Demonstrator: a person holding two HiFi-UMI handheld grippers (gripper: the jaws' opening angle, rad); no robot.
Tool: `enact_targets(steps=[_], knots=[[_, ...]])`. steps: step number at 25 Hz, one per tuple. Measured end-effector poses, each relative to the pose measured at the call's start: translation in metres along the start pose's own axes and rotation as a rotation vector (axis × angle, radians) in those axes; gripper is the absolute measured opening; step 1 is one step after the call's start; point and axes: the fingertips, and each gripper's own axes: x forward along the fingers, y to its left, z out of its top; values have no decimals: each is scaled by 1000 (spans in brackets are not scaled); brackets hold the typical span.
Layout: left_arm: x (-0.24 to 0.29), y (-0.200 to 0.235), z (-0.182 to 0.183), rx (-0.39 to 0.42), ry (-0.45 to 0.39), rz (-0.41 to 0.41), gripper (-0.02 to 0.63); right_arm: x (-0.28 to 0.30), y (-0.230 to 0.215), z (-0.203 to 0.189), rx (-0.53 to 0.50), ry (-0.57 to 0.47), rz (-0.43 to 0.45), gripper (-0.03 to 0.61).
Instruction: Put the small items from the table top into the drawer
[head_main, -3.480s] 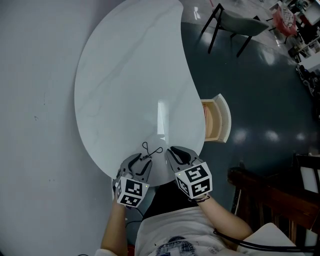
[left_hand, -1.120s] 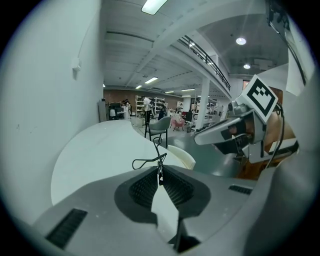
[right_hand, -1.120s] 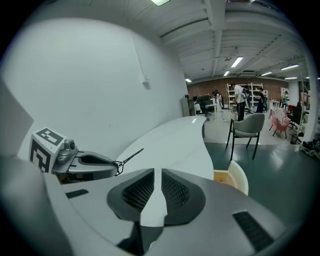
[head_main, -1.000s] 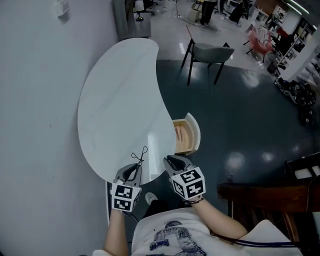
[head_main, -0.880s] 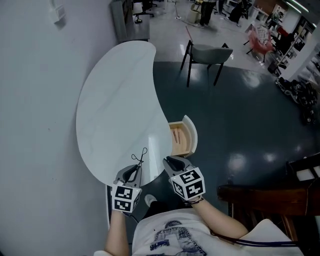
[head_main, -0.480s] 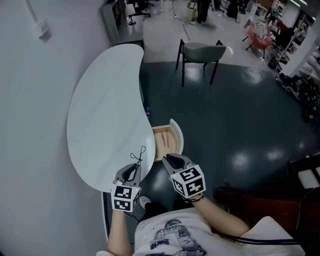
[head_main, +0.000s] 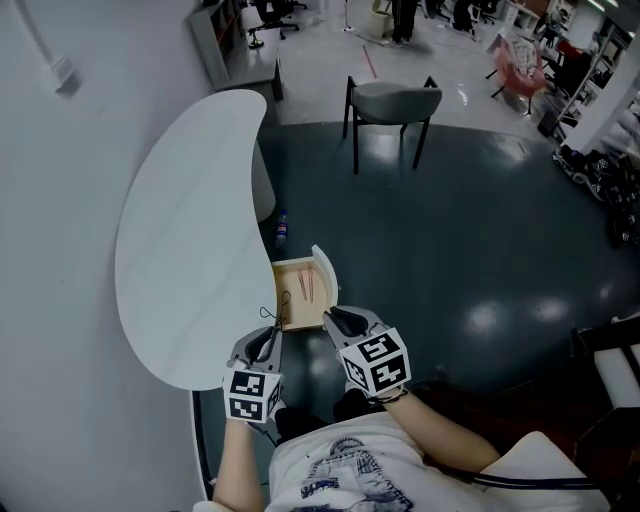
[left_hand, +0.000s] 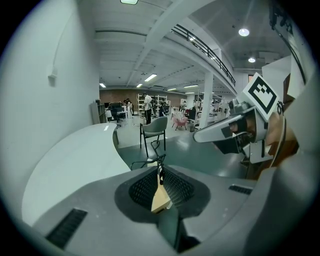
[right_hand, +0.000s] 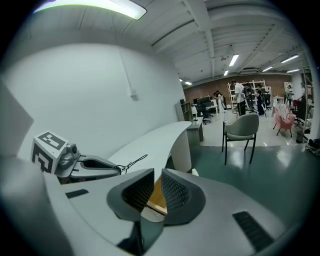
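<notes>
Nearest the person, the left gripper (head_main: 268, 336) has its jaws pinched together on a thin black wire loop (left_hand: 159, 161), which sticks out past the tips. The right gripper (head_main: 331, 316) beside it holds its jaws only narrowly apart, with nothing between them. Just beyond, the open drawer (head_main: 325, 278) juts from under the white table (head_main: 180, 240) with pinkish sticks (head_main: 305, 285) already inside. The loop appears to hang by the drawer's near left corner, so letting go now would likely drop it on the rim, tabletop or floor, or leave it snagged on the ribbed pads.
</notes>
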Motion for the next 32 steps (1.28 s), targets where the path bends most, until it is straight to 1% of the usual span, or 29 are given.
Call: enact_targets(steps=[4, 11, 17, 23, 32], knots=[[15, -17, 8, -1, 3, 10, 52, -11, -22, -3, 5, 1, 7, 60], [34, -34, 14, -10, 10, 39, 52, -22, -55, -6, 18, 0, 17, 60], [41, -41, 14, -10, 19, 52, 51, -26, -71, -10, 37, -1, 18, 60], [53, -43, 7, -28, 48, 52, 51, -22, -80, -14, 61, 14, 21, 60], [105, -30, -16, -64, 93, 32, 51, 9, -113, -33, 110, 60, -7, 60]])
